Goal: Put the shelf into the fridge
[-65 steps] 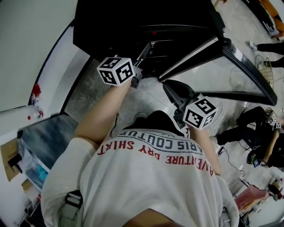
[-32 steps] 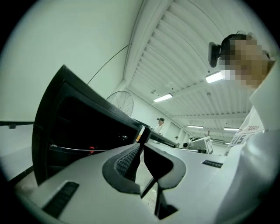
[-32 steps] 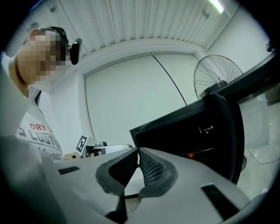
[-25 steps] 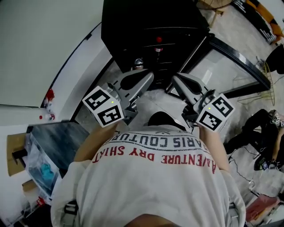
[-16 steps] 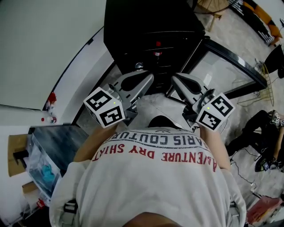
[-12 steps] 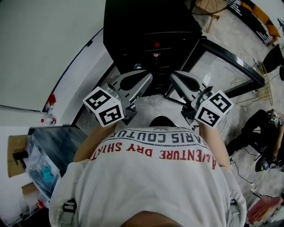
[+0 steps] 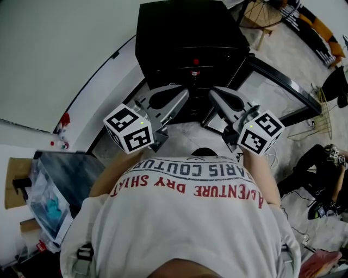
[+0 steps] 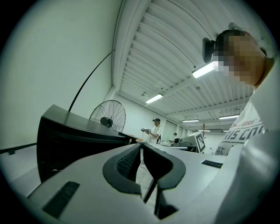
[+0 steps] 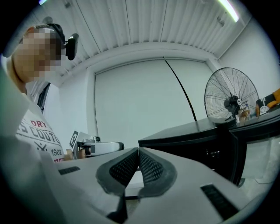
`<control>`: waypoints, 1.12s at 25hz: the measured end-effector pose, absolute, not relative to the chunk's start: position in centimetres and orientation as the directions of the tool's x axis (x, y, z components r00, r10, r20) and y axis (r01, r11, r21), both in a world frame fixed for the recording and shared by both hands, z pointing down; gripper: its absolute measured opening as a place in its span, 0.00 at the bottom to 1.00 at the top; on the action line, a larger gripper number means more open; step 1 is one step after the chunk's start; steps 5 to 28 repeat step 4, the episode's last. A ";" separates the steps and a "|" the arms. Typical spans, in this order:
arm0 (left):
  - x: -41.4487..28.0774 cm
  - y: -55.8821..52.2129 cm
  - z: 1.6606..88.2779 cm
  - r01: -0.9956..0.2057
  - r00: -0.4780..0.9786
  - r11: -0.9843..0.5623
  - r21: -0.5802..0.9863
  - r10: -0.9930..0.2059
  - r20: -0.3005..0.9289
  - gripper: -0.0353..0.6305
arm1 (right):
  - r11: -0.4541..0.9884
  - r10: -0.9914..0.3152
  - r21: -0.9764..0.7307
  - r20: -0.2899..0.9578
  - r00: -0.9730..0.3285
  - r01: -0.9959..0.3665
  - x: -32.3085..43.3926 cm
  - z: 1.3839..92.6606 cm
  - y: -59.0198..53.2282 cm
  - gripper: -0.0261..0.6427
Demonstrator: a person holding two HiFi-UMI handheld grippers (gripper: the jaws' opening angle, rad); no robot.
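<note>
The black fridge [image 7: 187, 30] stands on the floor in front of me, its glass door [image 7: 274, 89] swung open to the right. Dark racks show dimly inside it; no loose shelf shows in any view. My left gripper [image 7: 184, 95] and right gripper [image 7: 213, 93] are held side by side in front of my chest, tips toward the fridge. Both are shut with nothing between the pads. In the left gripper view the shut gripper [image 8: 142, 147] points past the fridge [image 8: 65, 140]. The right gripper [image 9: 138, 151] likewise meets pad to pad, with the fridge [image 9: 197, 135] to its right.
A clear bin [image 7: 46, 201] with blue contents sits on a low stand at my left. A person in black [image 7: 321, 168] crouches at the right among cables. A standing fan [image 9: 229, 103] is behind the fridge, a wooden stool [image 7: 261, 16] beyond the door.
The left gripper, earlier stretched out at the fridge opening, has drawn back. Both grippers now sit level and close together. Over the last second they have barely moved.
</note>
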State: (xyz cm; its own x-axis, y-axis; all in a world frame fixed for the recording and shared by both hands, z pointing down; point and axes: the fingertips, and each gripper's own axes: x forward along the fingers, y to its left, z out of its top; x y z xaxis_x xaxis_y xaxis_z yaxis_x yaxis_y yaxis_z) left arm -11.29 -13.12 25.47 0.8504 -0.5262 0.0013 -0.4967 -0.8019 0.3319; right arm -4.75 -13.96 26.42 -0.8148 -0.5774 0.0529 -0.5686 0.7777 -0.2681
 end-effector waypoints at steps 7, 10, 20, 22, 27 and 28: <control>-11.6 -13.1 25.6 -0.513 0.842 -0.794 0.326 -0.540 0.011 0.12 | 0.786 -0.568 -0.261 0.054 -0.821 -0.560 -5.0 26.0 -13.8 0.07; -11.6 -13.1 25.6 -0.513 0.842 -0.794 0.326 -0.540 0.011 0.12 | 0.786 -0.568 -0.261 0.054 -0.821 -0.560 -5.0 26.0 -13.8 0.07; -11.6 -13.1 25.6 -0.513 0.842 -0.794 0.326 -0.540 0.011 0.12 | 0.786 -0.568 -0.261 0.054 -0.821 -0.560 -5.0 26.0 -13.8 0.07; -11.6 -13.1 25.6 -0.513 0.842 -0.794 0.326 -0.540 0.011 0.12 | 0.786 -0.568 -0.261 0.054 -0.821 -0.560 -5.0 26.0 -13.8 0.07; -11.6 -13.1 25.6 -0.513 0.842 -0.794 0.326 -0.540 0.011 0.12 | 0.786 -0.568 -0.261 0.054 -0.821 -0.560 -5.0 26.0 -13.8 0.07; -11.6 -13.1 25.6 -0.513 0.842 -0.794 0.326 -0.540 0.011 0.12 | 0.786 -0.568 -0.261 0.054 -0.821 -0.560 -5.0 26.0 -13.8 0.07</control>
